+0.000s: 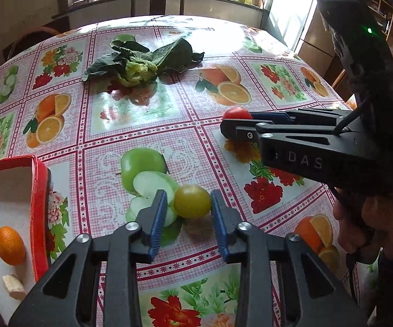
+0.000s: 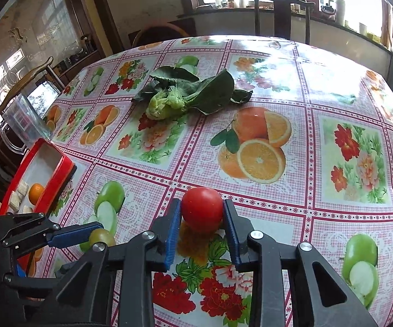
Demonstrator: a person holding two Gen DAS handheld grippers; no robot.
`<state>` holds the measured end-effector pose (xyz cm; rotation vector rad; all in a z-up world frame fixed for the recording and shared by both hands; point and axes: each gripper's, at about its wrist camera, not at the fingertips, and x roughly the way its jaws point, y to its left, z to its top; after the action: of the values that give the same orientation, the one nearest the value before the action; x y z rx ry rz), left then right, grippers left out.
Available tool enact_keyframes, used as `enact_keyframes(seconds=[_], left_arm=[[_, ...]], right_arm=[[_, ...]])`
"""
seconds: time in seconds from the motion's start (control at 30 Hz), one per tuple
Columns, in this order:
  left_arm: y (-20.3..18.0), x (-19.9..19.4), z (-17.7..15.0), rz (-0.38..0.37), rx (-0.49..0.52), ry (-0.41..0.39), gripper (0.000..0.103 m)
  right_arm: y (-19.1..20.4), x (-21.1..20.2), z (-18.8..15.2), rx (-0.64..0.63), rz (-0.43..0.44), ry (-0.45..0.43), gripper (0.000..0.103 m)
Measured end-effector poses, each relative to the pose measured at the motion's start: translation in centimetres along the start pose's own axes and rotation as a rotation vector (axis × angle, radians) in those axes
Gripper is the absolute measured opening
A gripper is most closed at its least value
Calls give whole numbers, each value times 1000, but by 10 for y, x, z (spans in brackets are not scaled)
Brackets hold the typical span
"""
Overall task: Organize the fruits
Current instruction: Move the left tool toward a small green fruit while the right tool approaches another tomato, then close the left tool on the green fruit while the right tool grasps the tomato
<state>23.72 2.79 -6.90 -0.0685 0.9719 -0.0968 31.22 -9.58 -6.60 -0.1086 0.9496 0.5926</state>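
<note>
A small green-yellow fruit point(image 1: 192, 201) rests on the printed tablecloth between the fingers of my left gripper point(image 1: 188, 200); the right pad touches it, the left pad stands a little off, so the jaws are open around it. It also shows in the right wrist view point(image 2: 101, 236). My right gripper point(image 2: 202, 209) has both blue pads against a red tomato point(image 2: 202, 208) on the table; the tomato also shows in the left wrist view point(image 1: 237, 114). A red-rimmed tray point(image 1: 39, 207) at the left holds an orange point(image 1: 10, 245).
A leafy green vegetable point(image 1: 142, 64) lies in the middle of the table. Pale chunks point(image 1: 12, 286) lie in the tray beside the orange. A clear plastic jug point(image 2: 23, 121) stands past the tray. Dark wooden chairs point(image 2: 280, 16) stand at the table's far side.
</note>
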Motion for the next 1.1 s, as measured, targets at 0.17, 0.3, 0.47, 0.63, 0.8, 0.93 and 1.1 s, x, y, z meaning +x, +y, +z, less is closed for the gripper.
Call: enact_keyframes(seconds=[0.17,0.3,0.47,0.63,0.8,0.93,1.1], left_arm=[[-3,-3,-4,16,24,-8,24],[-3,-11,-10,19,17,-11,24],[2,-27,-18,30,-4,-27,24],[7,-46,-26,38,-13,-45,24],[12,-65,-34,45,-24,-69,24],[18,-81,-40,50,-36,-89,24],[28,-97,-49,61,-51,-107,24]], right_arm=[[-2,-12,-10,16,13,-17,31],[-1,-24,-18,31,30,-24,31],[7,-38,-24,25,45,-35,31],[20,-49,-29,11,53,-42,31],[34,-60,-31,-3,67,-55,31],[47,-67,-33,-19,77,-62,31],[64,-74,-35,-40,92,-69,31]])
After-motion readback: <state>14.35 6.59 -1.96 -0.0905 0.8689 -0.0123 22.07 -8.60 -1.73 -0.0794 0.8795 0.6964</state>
